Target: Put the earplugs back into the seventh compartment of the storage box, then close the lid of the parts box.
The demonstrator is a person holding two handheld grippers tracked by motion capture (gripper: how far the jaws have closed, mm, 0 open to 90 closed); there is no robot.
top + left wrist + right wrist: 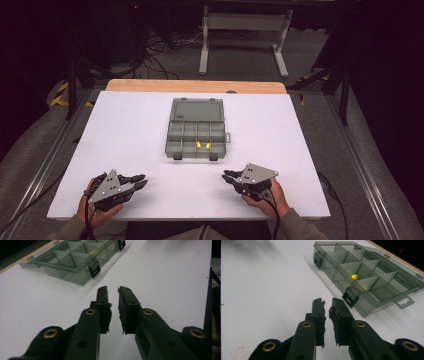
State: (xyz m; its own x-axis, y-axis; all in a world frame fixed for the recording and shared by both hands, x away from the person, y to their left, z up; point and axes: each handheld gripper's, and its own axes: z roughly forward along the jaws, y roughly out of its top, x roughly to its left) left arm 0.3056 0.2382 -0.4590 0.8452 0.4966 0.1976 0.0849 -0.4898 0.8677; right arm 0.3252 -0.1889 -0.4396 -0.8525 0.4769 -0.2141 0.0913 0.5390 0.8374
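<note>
Resting on the white table point(125, 130), the open compartment box point(196, 135) lies with its lid flat behind it and two small yellow pieces point(202, 145) in its near row. Near the box's front-left corner, the left hand-held gripper point(139, 181) has its jaws drawn narrow, nothing between them. Near its front-right corner, the right hand-held gripper point(226, 175) is likewise nearly closed and empty.

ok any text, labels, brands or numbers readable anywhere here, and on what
None can be read.
The organizer box has a small dark mark on its open lid in the high view: too small and blurred to read.
The grey plates on the left gripper and right gripper: holes, no lettering.
A faint red smudge on the white tabletop: no letters.
</note>
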